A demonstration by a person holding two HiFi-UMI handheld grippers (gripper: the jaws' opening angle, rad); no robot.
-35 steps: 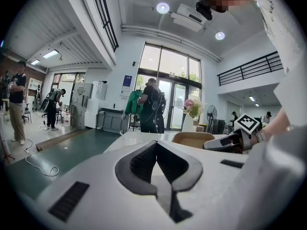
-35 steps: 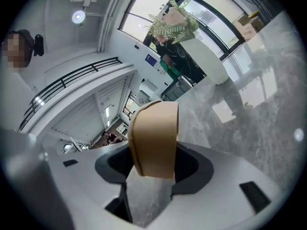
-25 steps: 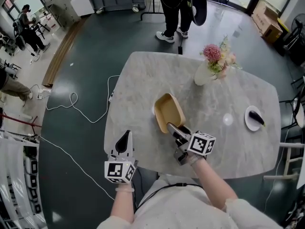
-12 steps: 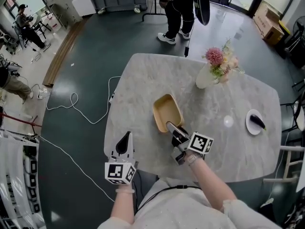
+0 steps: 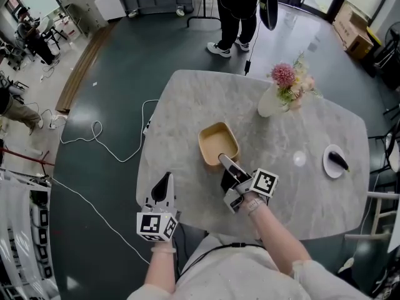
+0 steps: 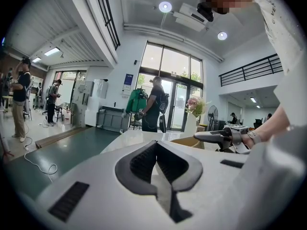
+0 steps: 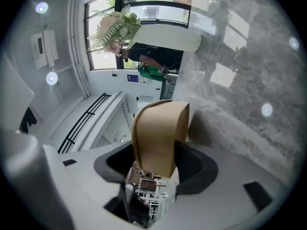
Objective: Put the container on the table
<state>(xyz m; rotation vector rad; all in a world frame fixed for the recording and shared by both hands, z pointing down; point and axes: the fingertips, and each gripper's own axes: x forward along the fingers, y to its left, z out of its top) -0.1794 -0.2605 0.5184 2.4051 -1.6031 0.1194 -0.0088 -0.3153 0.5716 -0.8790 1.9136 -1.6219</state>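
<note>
The tan paper container (image 5: 219,144) rests on the marble table (image 5: 300,186), mouth up. My right gripper (image 5: 224,161) is at its near edge. In the right gripper view the container's wall (image 7: 158,133) stands between the jaws, which are opening, with dark gaps on either side of it. My left gripper (image 5: 165,179) hovers at the table's near left edge, shut and empty, well apart from the container. The left gripper view shows the container (image 6: 184,141) and the right gripper (image 6: 216,138) off to the right.
A white vase of pink flowers (image 5: 275,95) stands at the far side of the table. At the right edge is a small white plate (image 5: 334,160) with a dark item. A person (image 5: 234,5) stands beyond the table. A cable (image 5: 100,136) lies on the floor.
The container has gone from tilted to flat on the table and shifted slightly away from me. My right gripper rolled with it. The left gripper stayed put.
</note>
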